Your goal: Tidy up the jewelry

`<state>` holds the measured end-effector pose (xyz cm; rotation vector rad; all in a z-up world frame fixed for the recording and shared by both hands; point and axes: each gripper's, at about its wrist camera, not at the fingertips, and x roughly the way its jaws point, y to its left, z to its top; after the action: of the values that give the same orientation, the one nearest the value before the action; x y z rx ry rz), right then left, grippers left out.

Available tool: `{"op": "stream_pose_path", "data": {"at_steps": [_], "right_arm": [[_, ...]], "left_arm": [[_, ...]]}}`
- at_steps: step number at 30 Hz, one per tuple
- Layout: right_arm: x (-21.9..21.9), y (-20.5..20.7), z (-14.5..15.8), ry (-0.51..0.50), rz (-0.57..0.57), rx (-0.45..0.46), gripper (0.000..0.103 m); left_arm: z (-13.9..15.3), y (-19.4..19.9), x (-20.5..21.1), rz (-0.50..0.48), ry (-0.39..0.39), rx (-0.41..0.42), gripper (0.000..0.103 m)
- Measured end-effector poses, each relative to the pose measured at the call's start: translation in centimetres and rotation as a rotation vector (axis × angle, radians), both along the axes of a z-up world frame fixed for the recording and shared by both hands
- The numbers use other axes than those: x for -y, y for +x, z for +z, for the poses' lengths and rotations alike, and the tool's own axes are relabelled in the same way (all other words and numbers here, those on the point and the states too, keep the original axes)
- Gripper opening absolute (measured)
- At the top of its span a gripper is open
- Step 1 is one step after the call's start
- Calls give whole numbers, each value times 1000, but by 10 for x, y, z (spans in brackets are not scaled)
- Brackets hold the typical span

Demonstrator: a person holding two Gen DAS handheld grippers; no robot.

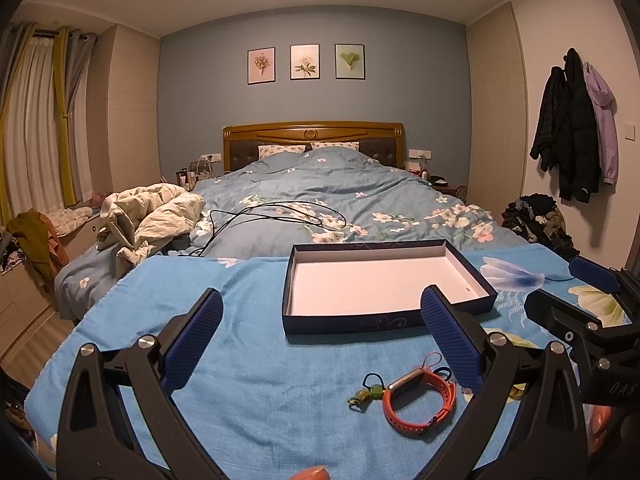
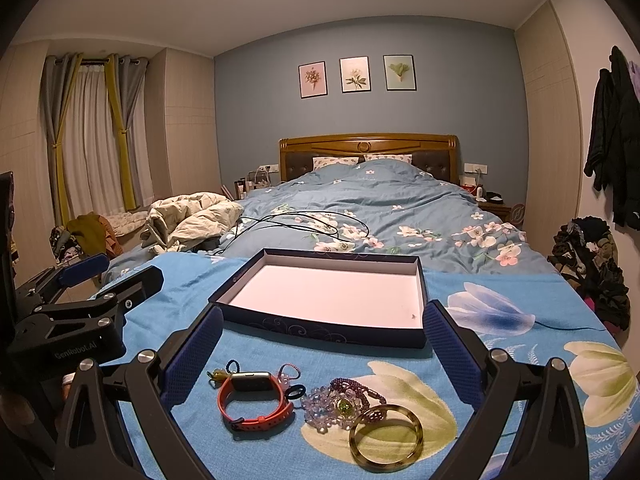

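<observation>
A shallow navy box (image 1: 352,322) with a white bottom lies empty on the blue floral blanket. In the left wrist view my left gripper (image 1: 322,340) is open just in front of the box, above an orange-strapped watch (image 1: 420,400) and a small green charm (image 1: 366,394). My right gripper (image 2: 324,354) is also open, facing the box (image 2: 320,328). Below it lie the watch (image 2: 256,400), a clear bead bracelet (image 2: 320,406), a purple bead bracelet (image 2: 356,390) and an amber bangle (image 2: 386,438). Each gripper shows at the other view's edge: the right gripper (image 1: 568,292) and the left gripper (image 2: 116,276). Neither holds anything.
Behind the box stretches a bed with a floral duvet (image 1: 340,188), with a looped black cable (image 1: 280,212) on it. A cream jacket (image 1: 156,216) is heaped at the left. Coats (image 1: 572,128) hang on the right wall above a pile of clothes (image 1: 536,220).
</observation>
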<state>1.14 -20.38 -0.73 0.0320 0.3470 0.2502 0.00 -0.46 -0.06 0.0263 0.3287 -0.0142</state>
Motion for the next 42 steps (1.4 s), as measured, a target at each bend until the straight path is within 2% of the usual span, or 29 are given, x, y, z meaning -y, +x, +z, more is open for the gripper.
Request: {"op": "stream_pose_path", "data": {"at_steps": [8, 13, 19, 21, 23, 24, 26, 29, 30, 34, 37, 38, 40, 42], "right_arm": [[0, -1, 0, 1, 3, -2, 96], [4, 3, -3, 3, 10, -30, 96], [21, 13, -24, -34, -23, -141, 96], [28, 17, -34, -51, -24, -193, 96], [35, 22, -44, -65, -28, -244, 94], [40, 25, -51, -66, -29, -280, 92], [47, 31, -62, -64, -33, -336, 76], [58, 38, -75, -31, -10, -417, 61], [59, 40, -79, -30, -3, -429, 58], [64, 45, -85, -23, 32, -464, 44], [64, 48, -89, -21, 53, -489, 39], [64, 50, -90, -28, 54, -497, 31], [63, 52, -94, -28, 59, -515, 21], [63, 53, -92, -31, 59, -516, 15]], "left_arm": [[-4, 2, -1, -10, -11, -16, 97], [-15, 6, 3, -54, 2, -56, 97], [-50, 20, 16, -194, 12, -209, 97], [-62, 26, 19, -219, 14, -260, 95], [-75, 34, 20, -262, -8, -324, 87], [-81, 37, 22, -281, -15, -354, 85], [-87, 41, 27, -304, -15, -391, 79], [-96, 45, 31, -333, -31, -434, 69], [-99, 47, 32, -341, -37, -450, 67], [-108, 54, 37, -367, -58, -503, 44], [-108, 58, 32, -372, -84, -539, 43], [-108, 60, 31, -373, -93, -551, 39], [-111, 65, 31, -374, -107, -574, 32], [-111, 67, 33, -372, -97, -577, 30]]}}
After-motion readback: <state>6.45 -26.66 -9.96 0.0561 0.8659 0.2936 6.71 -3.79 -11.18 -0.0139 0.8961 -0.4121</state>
